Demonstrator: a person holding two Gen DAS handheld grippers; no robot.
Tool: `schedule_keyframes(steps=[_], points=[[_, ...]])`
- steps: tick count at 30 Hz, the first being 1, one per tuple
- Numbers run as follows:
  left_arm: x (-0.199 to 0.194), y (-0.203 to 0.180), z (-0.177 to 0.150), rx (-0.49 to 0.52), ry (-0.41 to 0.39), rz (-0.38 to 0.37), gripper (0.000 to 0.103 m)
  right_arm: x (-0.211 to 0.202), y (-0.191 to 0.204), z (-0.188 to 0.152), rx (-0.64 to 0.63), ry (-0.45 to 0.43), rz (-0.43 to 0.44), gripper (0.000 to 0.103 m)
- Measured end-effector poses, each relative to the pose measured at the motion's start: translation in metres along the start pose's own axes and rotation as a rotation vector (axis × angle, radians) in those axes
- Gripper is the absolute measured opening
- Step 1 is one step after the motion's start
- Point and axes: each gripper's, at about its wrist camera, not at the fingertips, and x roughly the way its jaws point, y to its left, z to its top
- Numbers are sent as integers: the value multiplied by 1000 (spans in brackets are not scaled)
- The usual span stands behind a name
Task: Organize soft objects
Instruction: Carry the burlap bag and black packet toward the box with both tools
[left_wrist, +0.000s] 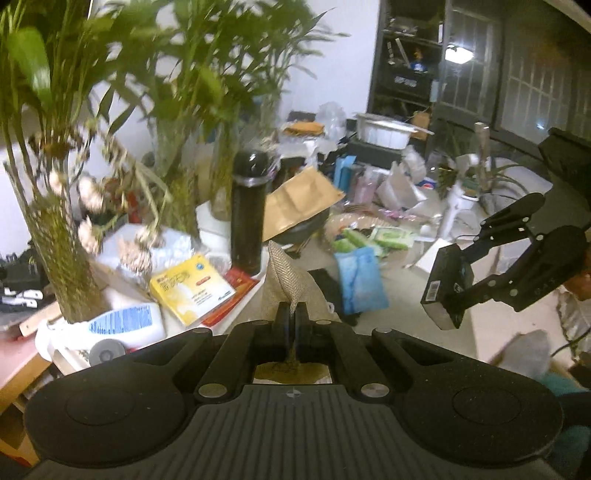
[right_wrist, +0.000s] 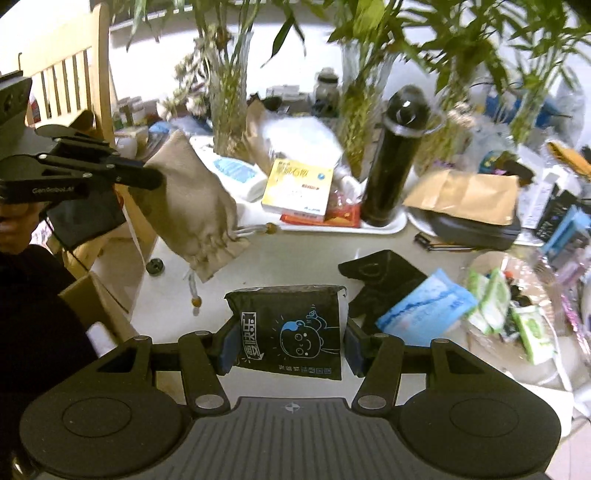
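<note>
The left gripper (left_wrist: 291, 314) has its fingers pinched together on a corner of the beige woven drawstring pouch (right_wrist: 188, 199), which hangs limp above the cluttered white table (right_wrist: 295, 258), cords and wooden beads dangling from its gathered mouth. The right gripper (right_wrist: 290, 343) holds a black soft plastic packet with a blue cartoon face (right_wrist: 291, 328), fingers clamped on its two side edges, above the table. Both things look light and yielding; the packet's slick film could slip, so a grip across its thicker middle seems safer, and the pouch is best taken near the cinched neck.
</note>
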Motion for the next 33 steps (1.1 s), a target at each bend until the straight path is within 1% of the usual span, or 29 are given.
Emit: schedule_keyframes(steps=[7, 11, 17, 20, 25, 28, 30, 33], points=[[-49, -26, 13, 42, -54, -27, 3, -56, 12, -18, 47, -83, -21, 59], [-77, -34, 17, 64, -83, -24, 3, -83, 20, -28, 62, -126, -31, 59], [-115, -44, 21, 92, -112, 2, 3, -118, 29, -43, 93, -179, -41, 59], [-129, -48, 18, 105, -103, 29, 3, -130, 31, -50, 108, -196, -46, 59], [-146, -50, 14, 99, -66, 44, 3, -146, 38, -62, 121, -219, -53, 59], [-159, -49, 11, 86, -33, 29, 3, -156, 41, -68, 128, -231, -56, 59], [-165, -48, 7, 64, 4, 22, 3, -161, 43, -72, 132, -235, -53, 59], [-165, -43, 0, -19, 82, -23, 3, -167, 45, -77, 137, -243, -51, 59]])
